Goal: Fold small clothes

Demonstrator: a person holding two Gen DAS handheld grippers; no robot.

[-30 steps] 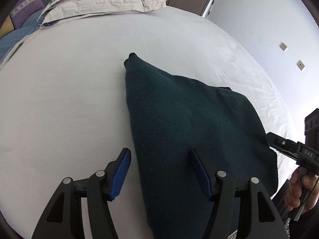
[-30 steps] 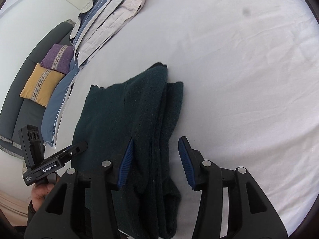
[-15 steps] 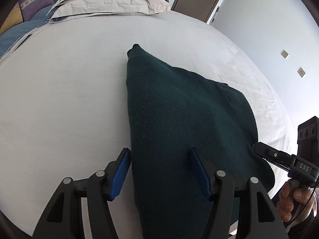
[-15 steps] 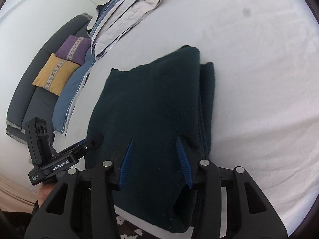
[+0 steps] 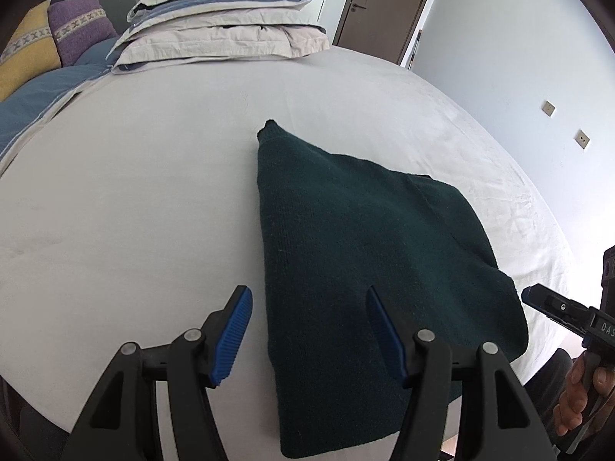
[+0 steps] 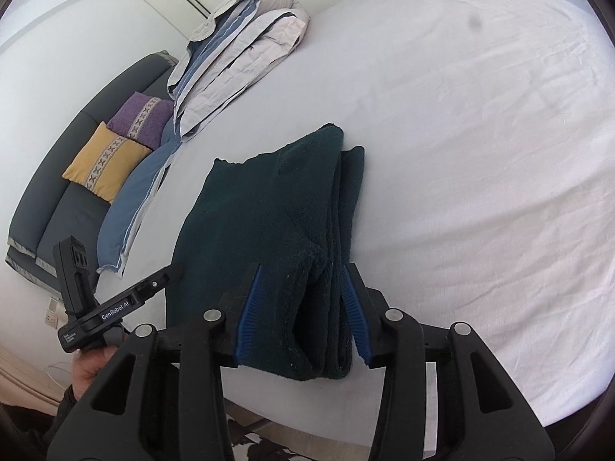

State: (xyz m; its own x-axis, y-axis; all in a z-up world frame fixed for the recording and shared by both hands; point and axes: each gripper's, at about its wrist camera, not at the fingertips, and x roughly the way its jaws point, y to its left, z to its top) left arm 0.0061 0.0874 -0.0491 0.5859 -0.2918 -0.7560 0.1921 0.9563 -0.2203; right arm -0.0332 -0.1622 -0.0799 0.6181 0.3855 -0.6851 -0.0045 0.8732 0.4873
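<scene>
- Dark green knit garment (image 5: 365,261) lies on the white bed (image 5: 134,199), near the edge closest to the person, already folded into a layered stack; layers show along its right side (image 6: 338,249).
- Right claw (image 6: 303,311): blue pads sit either side of the stacked near-right edge, cloth between them. Pads look close to the fabric but not squeezing it; I'd call it apart, not clamped.
- Left claw (image 5: 311,338): wide apart, hanging over the garment's near-left edge, gripping nothing.
- Step in hand, my read: lining up on the near edge for one more fold, or a final tidy.
- Next move needs: right claw to close on all layers at once, left to take the matching corner, then lift evenly so layers don't slide.
- Folded bedding (image 5: 223,27) and cushions (image 6: 115,153) sit well apart, not in the way.
</scene>
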